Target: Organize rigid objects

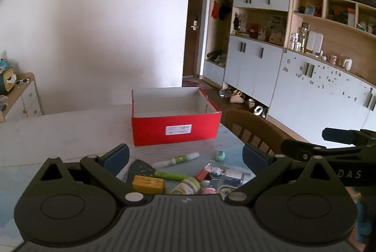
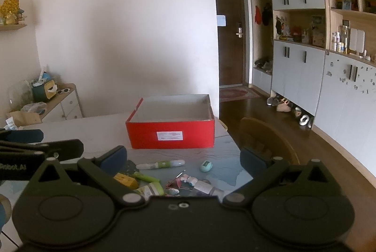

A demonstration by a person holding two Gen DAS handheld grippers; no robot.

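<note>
Both my tongs are spread apart, holding nothing: left tongs (image 1: 185, 158), right tongs (image 2: 183, 160). They hover over clutter on the counter (image 1: 58, 132): white pen (image 1: 176, 159), yellow box (image 1: 148, 184), teal ball (image 1: 220, 155). Red box (image 1: 175, 129) sits open beyond the clutter.

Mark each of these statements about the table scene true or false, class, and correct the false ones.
1. The red box stands open with no lid on it. True.
2. The left gripper is shut on a pen. False: its jaws are wide apart and hold nothing.
3. The small items, such as the yellow box and the white and green pen, lie on the table in front of the red box. True.
4. The teal egg-shaped item lies inside the red box. False: it lies on the table, outside it.
5. The right gripper is open. True.
</note>
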